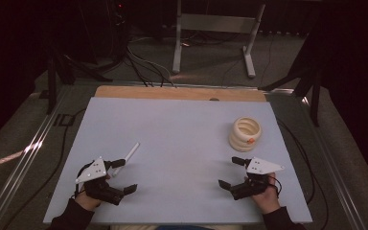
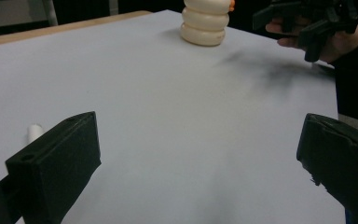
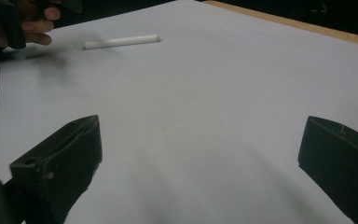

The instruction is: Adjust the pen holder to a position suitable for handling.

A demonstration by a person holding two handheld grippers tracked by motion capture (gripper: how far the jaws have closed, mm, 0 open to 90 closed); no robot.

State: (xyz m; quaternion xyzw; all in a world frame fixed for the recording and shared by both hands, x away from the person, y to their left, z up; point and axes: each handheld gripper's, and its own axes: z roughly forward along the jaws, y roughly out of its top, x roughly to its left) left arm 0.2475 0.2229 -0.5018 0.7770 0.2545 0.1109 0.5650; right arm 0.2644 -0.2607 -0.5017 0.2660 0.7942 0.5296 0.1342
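Both black grippers, left gripper [image 1: 122, 176] and right gripper [image 1: 231, 172], carry grey three-cornered plates (screw-dotted), blocky jaws; dark sleeves.

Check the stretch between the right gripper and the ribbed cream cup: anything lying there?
Nothing. In the high view, bare pale mat separates the right gripper from the ribbed cream cup.

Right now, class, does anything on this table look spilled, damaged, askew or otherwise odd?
Nothing stands out. The white stick lies flat by the left gripper, the cream ringed holder stands upright beyond the right gripper, and the pale sheet shows no spill. Both grippers are open and hold nothing.
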